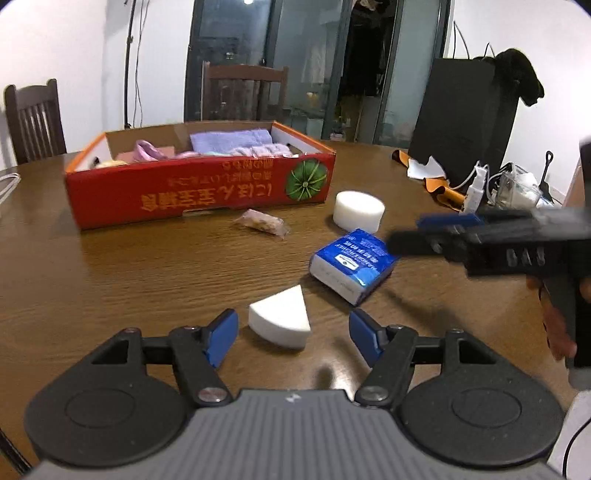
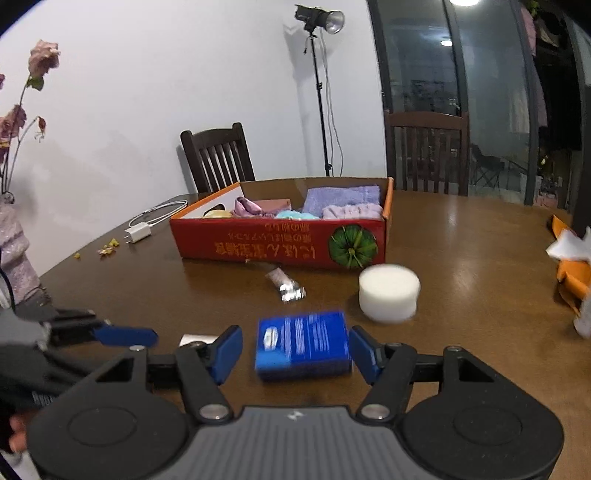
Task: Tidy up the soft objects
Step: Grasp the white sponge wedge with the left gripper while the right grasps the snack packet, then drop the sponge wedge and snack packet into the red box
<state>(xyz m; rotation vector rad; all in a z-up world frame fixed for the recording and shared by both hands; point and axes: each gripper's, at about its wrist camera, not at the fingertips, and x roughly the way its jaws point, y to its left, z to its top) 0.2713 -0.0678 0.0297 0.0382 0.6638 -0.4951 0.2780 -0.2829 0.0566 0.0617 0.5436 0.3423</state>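
Blue tissue pack (image 1: 352,266): "HANDKERCHIEF", upside down; box print unreadable.

It was a home dining room — a round wooden table (image 2: 461,236) with dark slatted chairs (image 2: 216,158) against a white wall. Dried flowers (image 2: 22,114), a phone charger (image 2: 138,233) and glass doors (image 2: 421,85) fitted that — though a studio light (image 2: 325,22) stood by.

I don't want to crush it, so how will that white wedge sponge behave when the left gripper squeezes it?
The white wedge sponge looks like foam: probably light and squashy. Its slanted sides may slip from the left gripper, whose jaws stand open.
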